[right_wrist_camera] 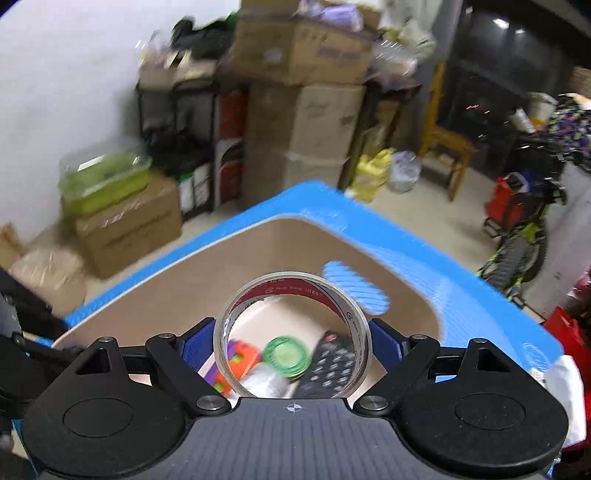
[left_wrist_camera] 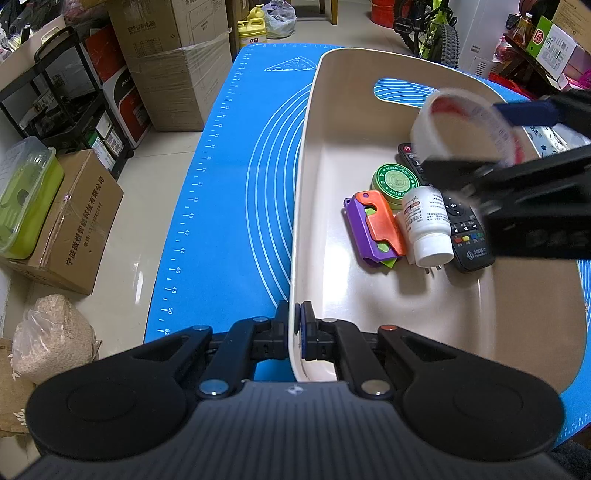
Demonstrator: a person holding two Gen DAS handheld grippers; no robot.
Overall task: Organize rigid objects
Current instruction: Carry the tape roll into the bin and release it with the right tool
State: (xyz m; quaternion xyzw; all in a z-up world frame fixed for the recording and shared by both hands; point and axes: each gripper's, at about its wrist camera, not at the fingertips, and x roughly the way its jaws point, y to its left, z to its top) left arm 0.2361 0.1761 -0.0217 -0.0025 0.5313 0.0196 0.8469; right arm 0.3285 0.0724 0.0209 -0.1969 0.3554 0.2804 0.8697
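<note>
A beige bin (left_wrist_camera: 306, 155) stands on a blue mat (left_wrist_camera: 221, 184). My left gripper (left_wrist_camera: 294, 325) is shut on the bin's near rim. In the bin lie a green round tin (left_wrist_camera: 395, 181), a purple and orange toy (left_wrist_camera: 373, 230), a white bottle (left_wrist_camera: 426, 225) and a black remote (left_wrist_camera: 463, 229). My right gripper (right_wrist_camera: 293, 338) is shut on a clear tape roll (right_wrist_camera: 291, 288) and holds it above the bin (right_wrist_camera: 177, 295); the roll also shows in the left wrist view (left_wrist_camera: 465, 123). Through the roll I see the tin (right_wrist_camera: 286, 356) and remote (right_wrist_camera: 330, 363).
Cardboard boxes (left_wrist_camera: 170, 62) and a black shelf (left_wrist_camera: 62, 96) stand on the floor left of the table. A box with a green container (left_wrist_camera: 26, 199) and a sack (left_wrist_camera: 55, 336) sit nearer. A bicycle (left_wrist_camera: 432, 29) stands at the back.
</note>
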